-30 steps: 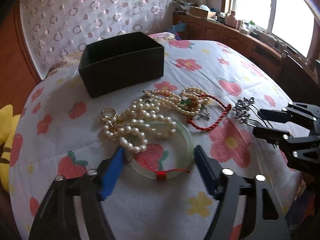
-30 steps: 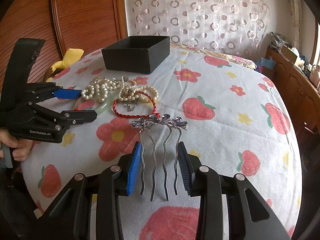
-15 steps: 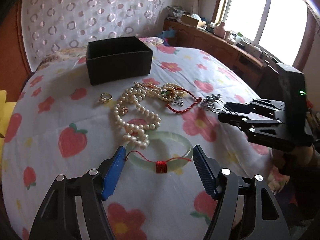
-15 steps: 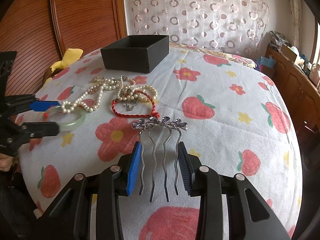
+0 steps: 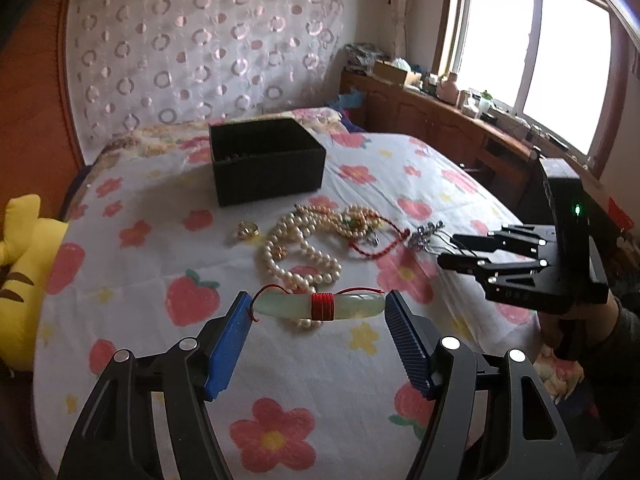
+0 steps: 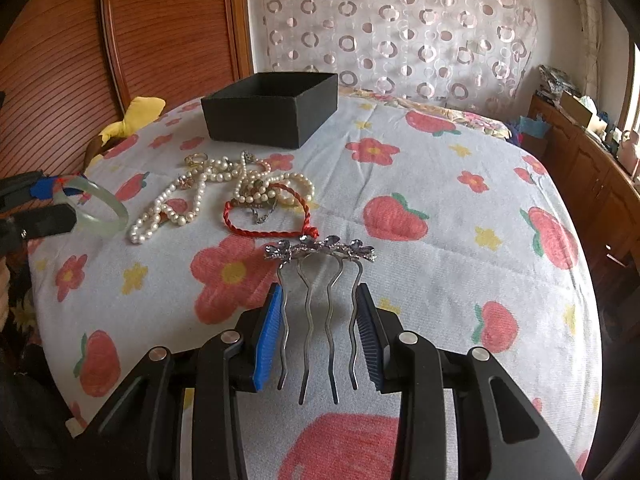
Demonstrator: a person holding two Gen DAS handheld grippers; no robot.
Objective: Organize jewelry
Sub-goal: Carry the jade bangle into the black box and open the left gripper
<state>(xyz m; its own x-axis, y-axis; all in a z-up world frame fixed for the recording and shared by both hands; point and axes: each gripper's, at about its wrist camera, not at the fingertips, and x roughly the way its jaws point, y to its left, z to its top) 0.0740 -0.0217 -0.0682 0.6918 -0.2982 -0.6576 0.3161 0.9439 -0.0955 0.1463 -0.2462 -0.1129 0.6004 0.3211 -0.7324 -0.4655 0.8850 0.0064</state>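
Note:
My left gripper (image 5: pixel 318 310) is shut on a pale green jade bangle (image 5: pixel 320 306) with red thread wound round it, held lifted above the bed; the bangle also shows in the right wrist view (image 6: pixel 96 206). My right gripper (image 6: pixel 320 300) is shut on a silver hair comb (image 6: pixel 320 280) with purple flower stones, its prongs between the pads. On the bedspread lie pearl necklaces (image 5: pixel 298 258), a gold ring (image 5: pixel 248 231) and a red cord bracelet (image 6: pixel 266 216). An open black box (image 5: pixel 266 160) stands behind them.
The bed has a strawberry and flower spread (image 6: pixel 440 240). A yellow plush toy (image 5: pixel 22 264) lies at the left edge. A wooden headboard (image 6: pixel 160 28) and a wooden cabinet (image 5: pixel 440 120) under the window flank the bed.
My left gripper has lifted the jade bangle off the spread and drawn back from the pile. The right gripper and comb have stayed where they were.

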